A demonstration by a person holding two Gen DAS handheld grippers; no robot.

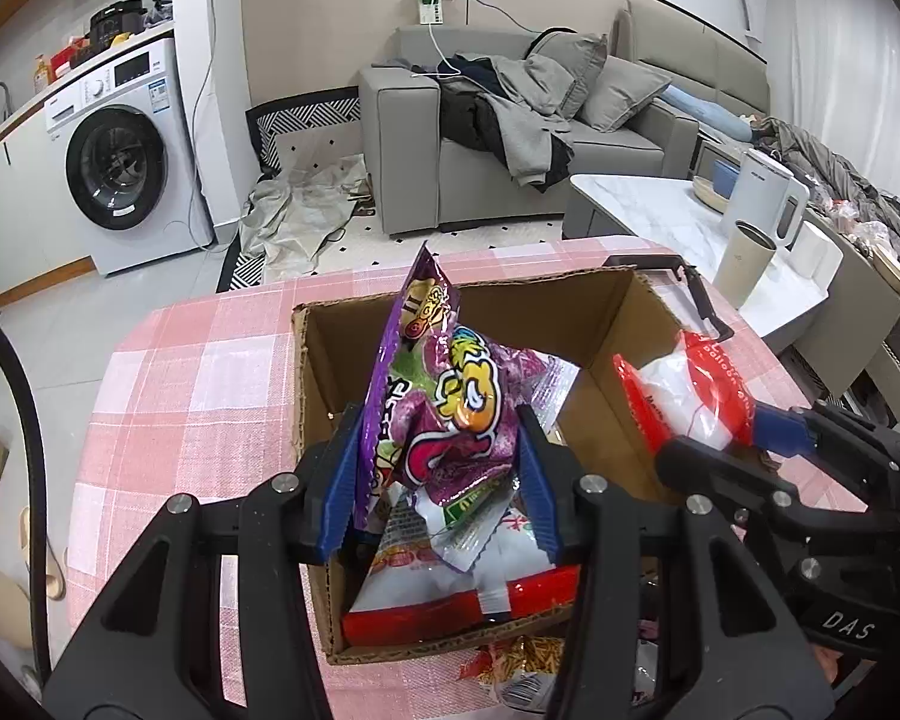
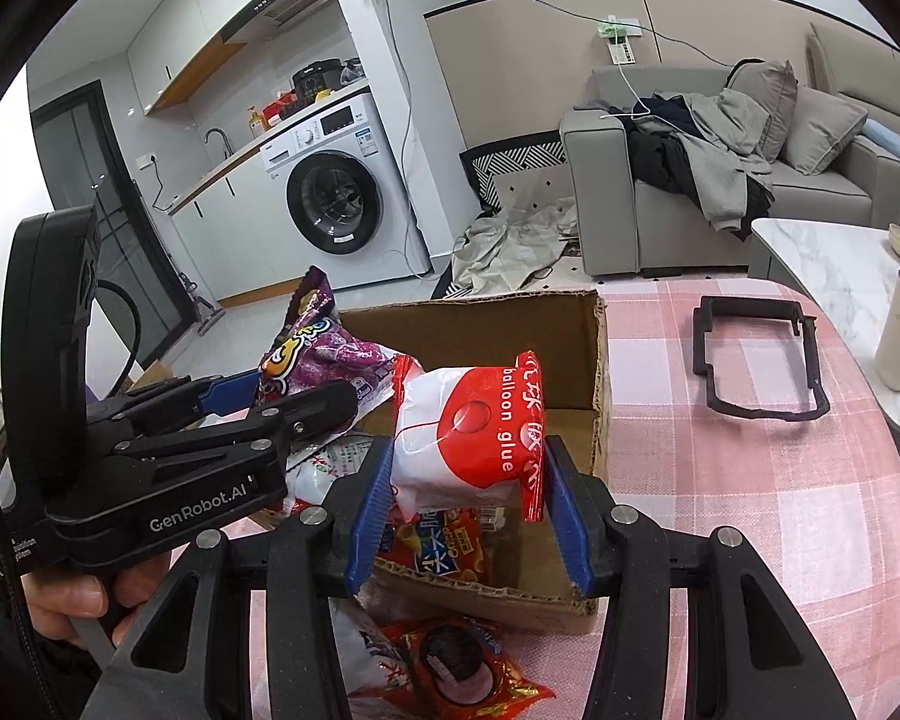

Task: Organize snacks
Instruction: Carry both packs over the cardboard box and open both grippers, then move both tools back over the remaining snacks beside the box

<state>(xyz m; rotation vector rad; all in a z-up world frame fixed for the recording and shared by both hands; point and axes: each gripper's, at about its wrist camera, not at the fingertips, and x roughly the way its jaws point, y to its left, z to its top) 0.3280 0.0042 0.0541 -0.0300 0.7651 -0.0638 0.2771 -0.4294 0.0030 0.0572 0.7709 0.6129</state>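
Pink checked cloth is covering the table [image 1: 168, 396], and an open cardboard box [image 1: 570, 312] is sitting on it. The left gripper [image 1: 441, 474] is pinching a purple snack bag [image 1: 444, 414] between its blue fingers [image 1: 342, 474], holding it upright over the box. The right gripper [image 2: 471, 504] is clamping a red and white packet [image 2: 474, 438] printed "balloon glue", its fingers [image 2: 369, 510] pressing on both sides, just above the box's near right corner. More snack packets are lying inside the box, among them a red and white bag [image 1: 462, 594]. Another red packet [image 2: 456, 666] is resting on the cloth in front of the box. A black frame [image 2: 756, 360] is lying further off to the right.
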